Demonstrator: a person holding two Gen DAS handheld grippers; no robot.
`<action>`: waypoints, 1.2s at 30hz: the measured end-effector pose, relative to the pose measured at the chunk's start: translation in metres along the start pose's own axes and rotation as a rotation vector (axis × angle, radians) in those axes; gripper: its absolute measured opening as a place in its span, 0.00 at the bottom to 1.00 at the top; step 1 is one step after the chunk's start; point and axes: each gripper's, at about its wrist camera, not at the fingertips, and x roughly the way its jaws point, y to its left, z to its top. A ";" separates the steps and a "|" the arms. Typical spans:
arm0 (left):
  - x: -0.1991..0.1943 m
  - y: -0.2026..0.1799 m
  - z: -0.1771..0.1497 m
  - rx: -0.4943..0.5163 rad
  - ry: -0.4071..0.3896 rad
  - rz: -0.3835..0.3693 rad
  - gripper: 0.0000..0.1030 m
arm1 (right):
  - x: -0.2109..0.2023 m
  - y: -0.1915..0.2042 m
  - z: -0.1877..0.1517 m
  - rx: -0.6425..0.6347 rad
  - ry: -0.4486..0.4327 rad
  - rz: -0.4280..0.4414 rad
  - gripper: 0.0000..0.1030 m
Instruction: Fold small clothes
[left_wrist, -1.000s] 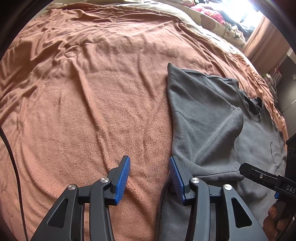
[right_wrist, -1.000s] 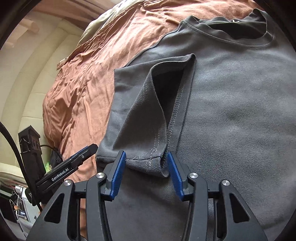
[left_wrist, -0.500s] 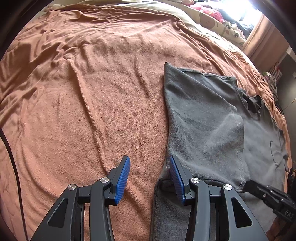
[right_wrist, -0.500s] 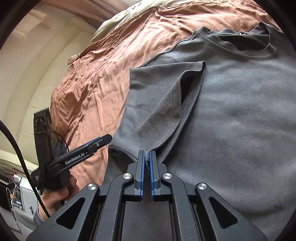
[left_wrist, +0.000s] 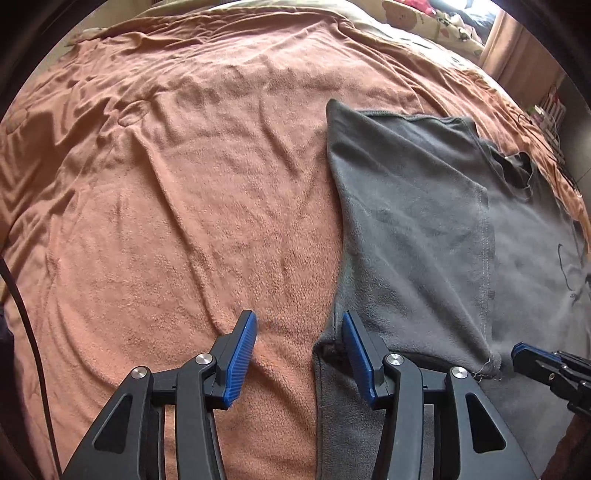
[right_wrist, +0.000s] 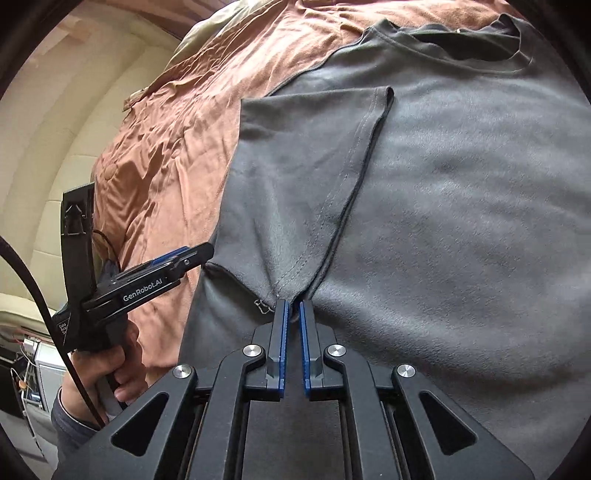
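You're mid side-fold here: the dark grey fleece T-shirt (right_wrist: 461, 229) lies flat on the bed's rust-orange terry blanket (left_wrist: 184, 184), sleeve flap already turned in over the body. Your right gripper (right_wrist: 291, 314) looks pinched on that flap's corner, though the fingers nearly hide it. Your left gripper (left_wrist: 299, 350) is spread wide with nothing in it, over the shirt's edge. Next, probably release and smooth, then fold the other side.

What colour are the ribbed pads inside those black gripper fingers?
Blue, on both grippers; the ribbed pads show best in the left wrist view.
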 end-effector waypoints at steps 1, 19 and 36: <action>-0.003 0.002 0.004 -0.004 -0.012 -0.002 0.49 | -0.004 -0.003 0.004 0.003 -0.014 -0.002 0.27; 0.027 -0.014 0.109 0.020 -0.125 -0.028 0.49 | 0.005 -0.056 0.079 0.036 -0.116 -0.032 0.45; 0.085 -0.024 0.158 0.052 -0.110 -0.011 0.48 | 0.047 -0.061 0.119 0.009 -0.076 -0.029 0.33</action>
